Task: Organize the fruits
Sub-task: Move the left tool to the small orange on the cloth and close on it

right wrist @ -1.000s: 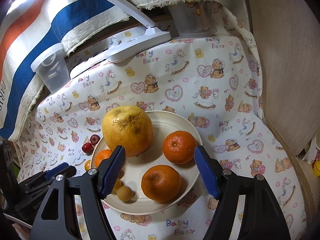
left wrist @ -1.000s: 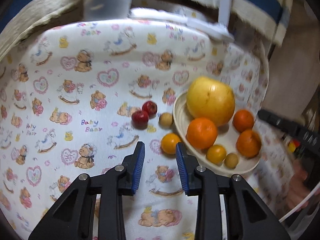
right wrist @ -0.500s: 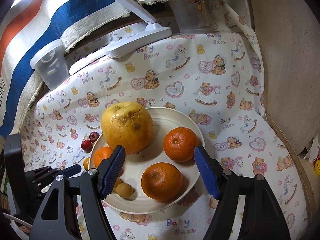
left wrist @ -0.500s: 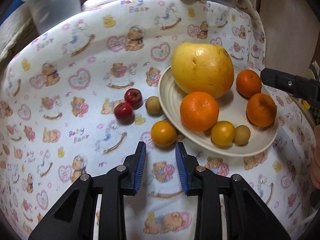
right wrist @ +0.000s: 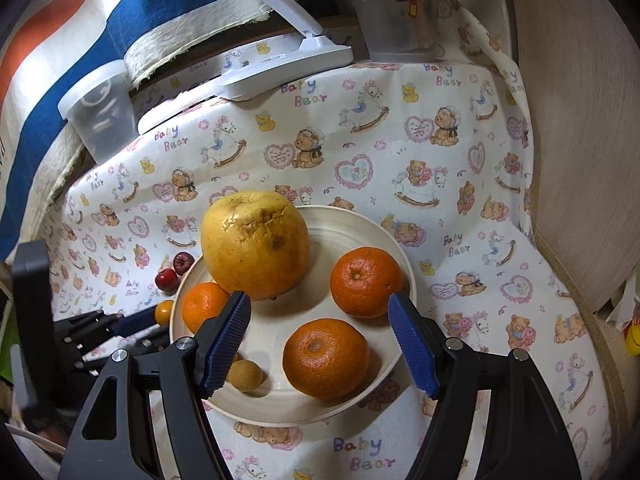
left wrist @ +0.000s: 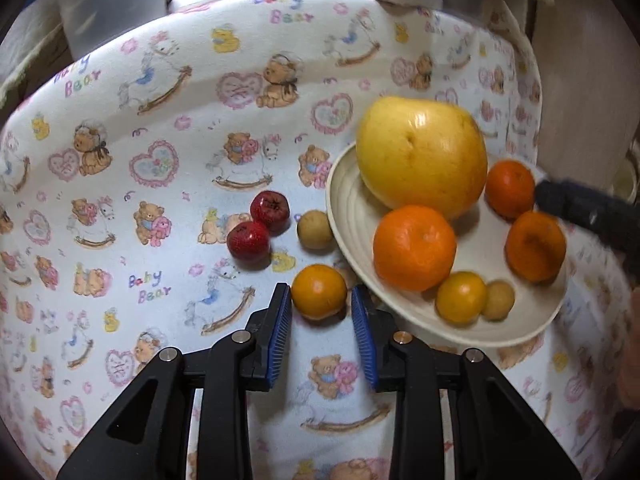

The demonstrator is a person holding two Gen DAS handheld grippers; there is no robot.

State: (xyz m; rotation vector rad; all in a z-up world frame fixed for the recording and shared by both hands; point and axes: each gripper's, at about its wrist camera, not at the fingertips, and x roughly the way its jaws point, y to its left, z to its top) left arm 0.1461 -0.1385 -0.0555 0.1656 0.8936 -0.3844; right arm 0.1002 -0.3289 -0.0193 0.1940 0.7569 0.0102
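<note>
Tablecloth bears plate holding pomelo and oranges.

Two wrist fisheye views, aimed forward and down at close range

The plate is shared: right of frame from the left wrist, centred from the right wrist.

Plate rim just beside small orange
</note>
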